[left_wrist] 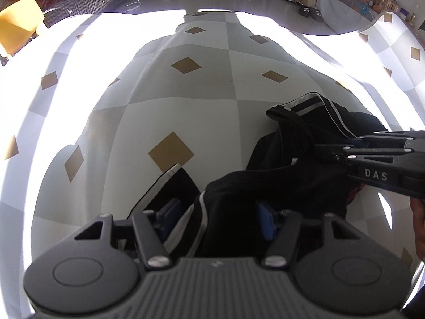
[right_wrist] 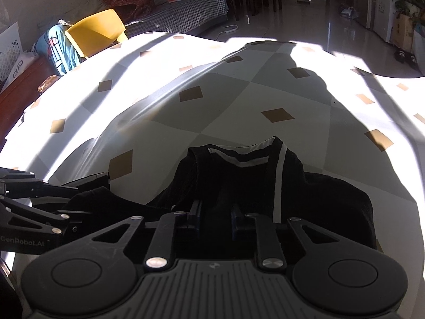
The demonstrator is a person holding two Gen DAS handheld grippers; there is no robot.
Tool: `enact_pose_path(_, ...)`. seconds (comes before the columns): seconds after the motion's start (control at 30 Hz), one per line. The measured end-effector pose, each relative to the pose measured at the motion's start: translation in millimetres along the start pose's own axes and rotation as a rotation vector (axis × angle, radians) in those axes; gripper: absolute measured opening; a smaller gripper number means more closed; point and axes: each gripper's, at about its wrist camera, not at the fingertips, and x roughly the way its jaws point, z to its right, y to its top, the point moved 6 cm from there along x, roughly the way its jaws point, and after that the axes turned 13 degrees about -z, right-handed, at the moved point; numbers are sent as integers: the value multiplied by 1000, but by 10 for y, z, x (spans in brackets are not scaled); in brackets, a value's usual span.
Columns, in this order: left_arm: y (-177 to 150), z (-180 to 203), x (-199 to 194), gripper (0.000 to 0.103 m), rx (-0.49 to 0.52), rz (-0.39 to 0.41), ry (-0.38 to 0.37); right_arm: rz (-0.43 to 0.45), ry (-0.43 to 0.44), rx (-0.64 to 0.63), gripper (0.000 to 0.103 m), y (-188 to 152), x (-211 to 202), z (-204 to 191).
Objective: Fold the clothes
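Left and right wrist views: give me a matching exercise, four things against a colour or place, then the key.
Things:
1. garment
2. chair
3. tablecloth
4. slippers

Descriptions:
A. yellow, beyond the table's far left edge
B. black with white stripes, bunched on the table at both grippers
C. dark pair on the floor past the table
D. grey and white checks with tan diamonds

Pairs: 1-B, 2-A, 3-D, 4-C
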Motion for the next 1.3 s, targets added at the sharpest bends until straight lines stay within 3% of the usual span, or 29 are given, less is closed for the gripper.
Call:
enact_pose_path(0.2,148,-130,-75,49,-78,64,44,114,29,19,12,155,-175,-53)
enact_pose_path(0.27,204,-175,-93,48,-104,87,67,160,34,25,5,217,-241,-73)
enact_pose_path(0.37,287,-242,-121,48,-142,121,101,233,44,28,5,337,-348,-104)
enact_pose_path(0.5,385,-339,-134,48,-195,155,139,255,27,57,6,445,-353,-93)
enact_pose_path(0.63,423,-469,-15,48,-254,134,139,223,7,73,29,452,-287,-34)
enact_pose_path(0.7,441,-533,44,48,-284,124,139,199,-12,80,32,416,-254,4)
enact_pose_path(0.83,431,-646,170,64,-354,81,129,167,-46,89,36,348,-236,100)
enact_pose_path(0.93,414,-623,118,69,-346,77,142,145,-42,110,39,332,-242,156)
enact_pose_path(0.97,413,-607,74,78,-336,85,150,138,-36,115,42,334,-247,166)
enact_pose_path(1.03,399,-586,-39,86,-323,115,156,127,-38,116,44,340,-264,173)
enact_pose_path(1.3,286,-413,-461,89,-225,195,123,169,-57,103,49,325,-365,168)
